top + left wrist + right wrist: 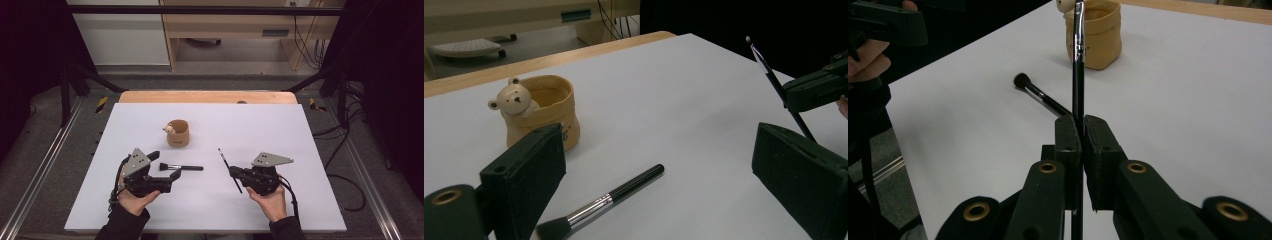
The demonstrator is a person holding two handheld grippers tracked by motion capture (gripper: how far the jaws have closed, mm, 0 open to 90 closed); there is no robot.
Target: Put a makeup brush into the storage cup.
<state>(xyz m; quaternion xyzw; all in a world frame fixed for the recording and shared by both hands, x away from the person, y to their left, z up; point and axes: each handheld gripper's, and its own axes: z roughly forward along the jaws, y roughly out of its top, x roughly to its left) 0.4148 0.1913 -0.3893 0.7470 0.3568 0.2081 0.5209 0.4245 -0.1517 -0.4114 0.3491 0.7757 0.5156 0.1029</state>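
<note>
The dark marks on the bear pot (541, 112) are too hidden to read.

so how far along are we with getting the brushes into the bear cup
Nothing looks done yet: the bear cup appears to hold no brush. In hand: the right gripper is shut on the thin brush, lifted off the table. Left: that brush has yet to reach the cup, and the thicker makeup brush lies on the white board, with the left gripper open around it, not touching.

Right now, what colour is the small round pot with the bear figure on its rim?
The pot is tan, with a cream bear head; it shows best in the left gripper view.
</note>
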